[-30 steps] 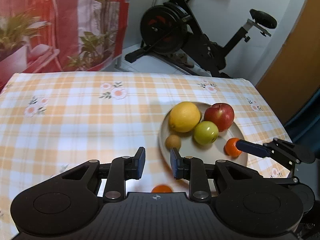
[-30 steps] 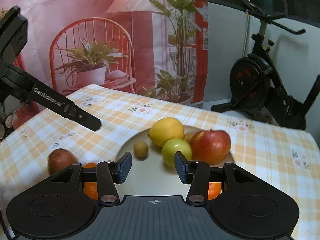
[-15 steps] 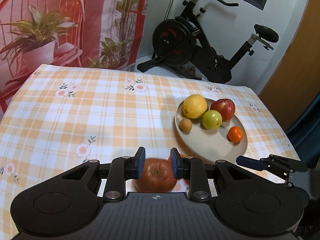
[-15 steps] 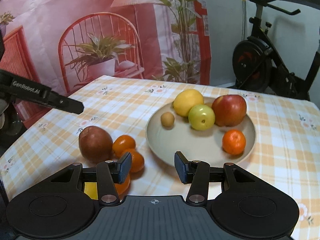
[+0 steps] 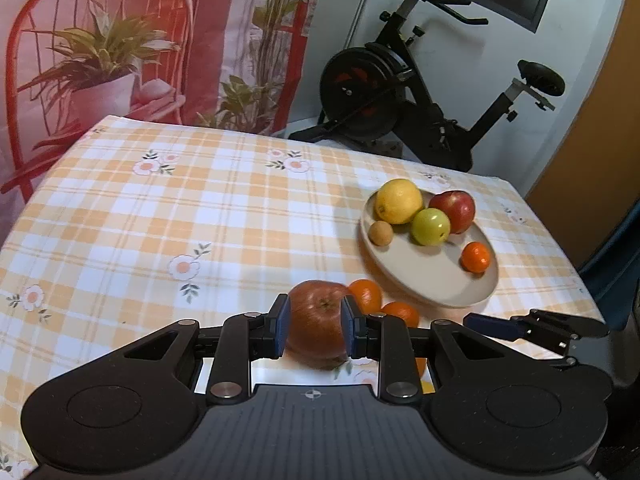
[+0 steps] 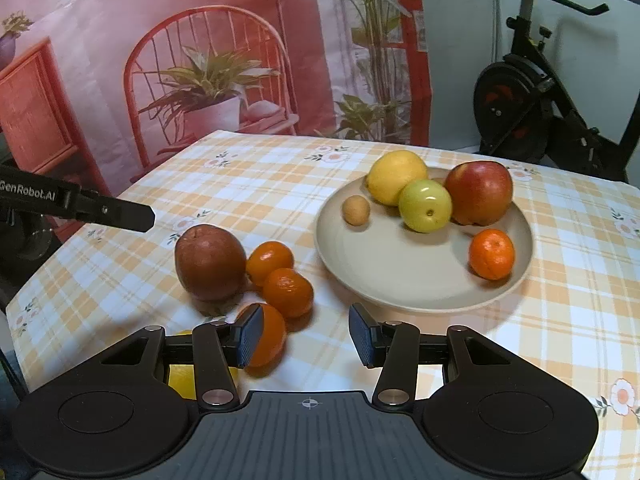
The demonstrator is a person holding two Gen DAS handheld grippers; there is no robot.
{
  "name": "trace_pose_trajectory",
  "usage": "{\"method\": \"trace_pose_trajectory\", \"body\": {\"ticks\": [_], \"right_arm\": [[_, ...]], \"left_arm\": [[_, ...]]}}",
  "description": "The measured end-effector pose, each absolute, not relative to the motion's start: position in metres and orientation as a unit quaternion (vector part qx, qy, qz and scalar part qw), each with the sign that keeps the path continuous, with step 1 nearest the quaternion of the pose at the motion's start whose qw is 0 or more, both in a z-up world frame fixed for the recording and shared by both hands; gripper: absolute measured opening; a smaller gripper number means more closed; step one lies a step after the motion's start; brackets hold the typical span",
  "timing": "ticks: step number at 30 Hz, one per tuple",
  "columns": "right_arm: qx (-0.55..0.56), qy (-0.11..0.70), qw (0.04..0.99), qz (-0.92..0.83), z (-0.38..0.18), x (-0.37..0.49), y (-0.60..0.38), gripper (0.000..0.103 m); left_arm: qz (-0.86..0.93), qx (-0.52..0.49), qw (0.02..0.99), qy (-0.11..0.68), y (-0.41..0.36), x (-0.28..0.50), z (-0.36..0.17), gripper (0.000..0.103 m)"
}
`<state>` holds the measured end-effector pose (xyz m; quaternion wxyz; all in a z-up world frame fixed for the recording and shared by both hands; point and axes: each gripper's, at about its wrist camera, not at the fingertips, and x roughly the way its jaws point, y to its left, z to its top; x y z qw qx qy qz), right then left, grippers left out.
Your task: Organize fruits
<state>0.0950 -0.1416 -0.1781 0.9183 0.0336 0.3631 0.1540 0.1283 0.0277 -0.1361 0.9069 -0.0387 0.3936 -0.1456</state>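
A beige plate holds a lemon, a green apple, a red apple, a small brown fruit and a mandarin. Left of the plate, a brown-red fruit and three mandarins lie on the checked cloth. My left gripper hangs above the brown-red fruit, jaws drawn narrow and holding nothing; its finger shows clear of the fruit. Near the front, my right gripper stands open and empty, its left pad over the nearest mandarin.
A yellow fruit peeks out under my right gripper's left arm. An exercise bike stands behind the table, beside a printed backdrop with a red chair. The table's far edge and right edge are in view.
Both grippers have drawn back from the plate toward the table's near side. The loose fruit on the cloth has come into view, and the brown-red fruit now shows between my left pads.
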Motion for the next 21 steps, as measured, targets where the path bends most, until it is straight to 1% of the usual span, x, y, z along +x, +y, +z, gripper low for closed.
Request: {"method": "trace_pose_trajectory", "body": {"ticks": [21], "right_arm": [[0.048, 0.396, 0.902, 0.167, -0.188, 0.111, -0.121, 0.044]], "left_arm": [[-0.137, -0.065, 0.908, 0.391, 0.045, 0.118, -0.143, 0.029]]}}
